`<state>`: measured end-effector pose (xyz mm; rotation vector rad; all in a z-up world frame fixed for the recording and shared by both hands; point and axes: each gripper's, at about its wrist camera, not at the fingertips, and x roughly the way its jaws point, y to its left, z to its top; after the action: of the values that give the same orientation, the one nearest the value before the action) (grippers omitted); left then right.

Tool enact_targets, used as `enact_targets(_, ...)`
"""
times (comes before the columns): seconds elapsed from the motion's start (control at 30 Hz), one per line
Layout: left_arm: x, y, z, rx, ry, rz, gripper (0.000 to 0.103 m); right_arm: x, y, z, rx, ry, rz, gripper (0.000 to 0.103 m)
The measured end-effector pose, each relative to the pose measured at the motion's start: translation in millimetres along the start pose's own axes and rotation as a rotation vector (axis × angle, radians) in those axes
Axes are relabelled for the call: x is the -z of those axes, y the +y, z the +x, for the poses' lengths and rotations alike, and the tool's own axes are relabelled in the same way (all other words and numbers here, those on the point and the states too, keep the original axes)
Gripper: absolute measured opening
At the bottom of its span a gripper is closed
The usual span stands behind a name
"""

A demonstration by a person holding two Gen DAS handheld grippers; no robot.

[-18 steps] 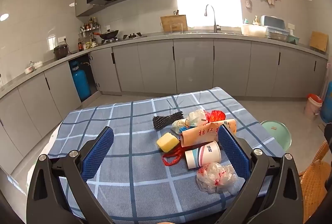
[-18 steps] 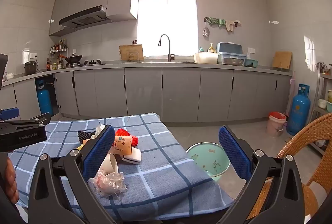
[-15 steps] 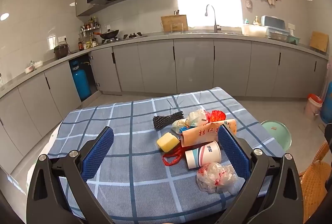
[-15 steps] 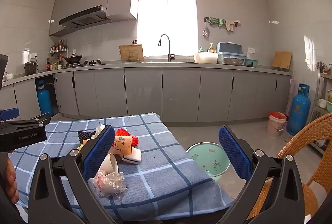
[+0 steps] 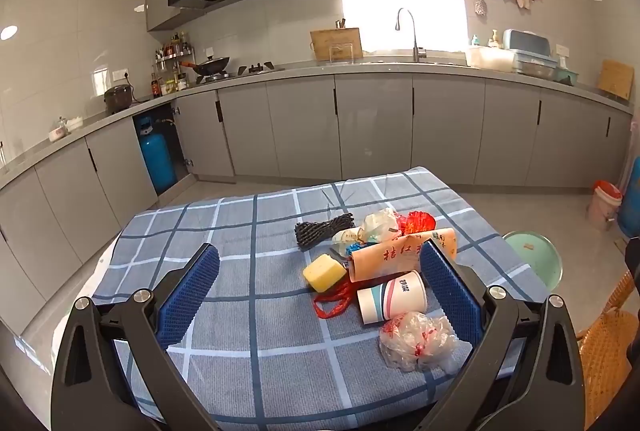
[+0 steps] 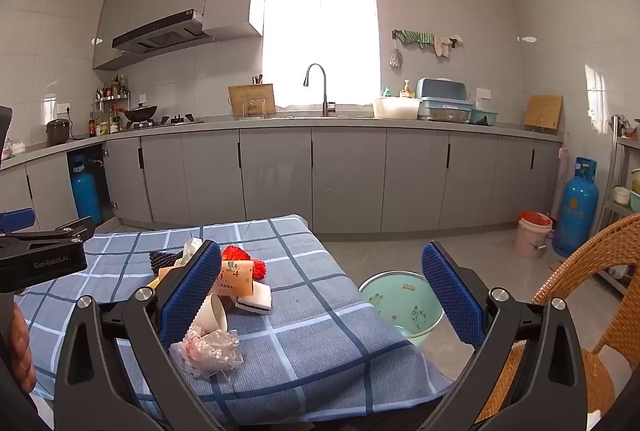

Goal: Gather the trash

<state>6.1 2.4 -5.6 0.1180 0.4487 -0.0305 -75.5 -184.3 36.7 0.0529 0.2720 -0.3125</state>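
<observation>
A heap of trash lies on the blue checked tablecloth: a crumpled clear plastic bag nearest, a paper cup on its side, a yellow sponge, an orange paper wrapper, red netting and a black bundle. My left gripper is open and empty above the table's near side. My right gripper is open and empty, off the table's right side; the plastic bag and cup show by its left finger. A green basin stands on the floor beside the table.
A wicker chair stands at the right. A pink bucket and a blue gas cylinder stand by the far right wall. Grey kitchen cabinets run along the back. The left gripper's body shows at the right wrist view's left edge.
</observation>
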Motion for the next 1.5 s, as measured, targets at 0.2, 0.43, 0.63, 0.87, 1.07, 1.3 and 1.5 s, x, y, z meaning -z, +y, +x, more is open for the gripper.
enact_targets(0.2, -1.2, -1.5, -6.3, -0.003, -0.003, -0.001, 0.099, -0.5, -2.3, -2.0, -0.001, 0.002, 0.003, 0.098)
enact_targets(0.43, -0.1, -2.7, -5.1, -0.003, -0.004, -0.001, 0.099, 3.8, -3.2, 4.3, 0.000, 0.006, 0.002, 0.098)
enact_targets(0.63, -0.5, -2.7, -5.4, -0.003, -0.003, -0.001, 0.099, 4.2, -4.0, 4.6, 0.000, 0.008, 0.004, 0.098)
enact_targets(0.87, -0.3, -3.9, -3.7, -0.005, -0.006, 0.000, 0.099, 4.7, -4.6, 5.0, 0.002, 0.006, 0.005, 0.098)
enact_targets(1.07, -1.1, -4.1, -4.3, -0.005, -0.006, 0.001, 0.099, 5.1, -5.1, 5.4, 0.002, 0.007, 0.007, 0.098)
enact_targets(1.3, -1.5, -6.2, -3.6, -0.008, -0.006, 0.001, 0.099, 5.1, -6.0, 5.2, 0.002, 0.009, 0.008, 0.098)
enact_targets(1.5, -1.2, -6.2, -3.6, -0.007, -0.006, 0.002, 0.099, 5.3, -6.0, 5.5, 0.001, 0.011, 0.008, 0.098)
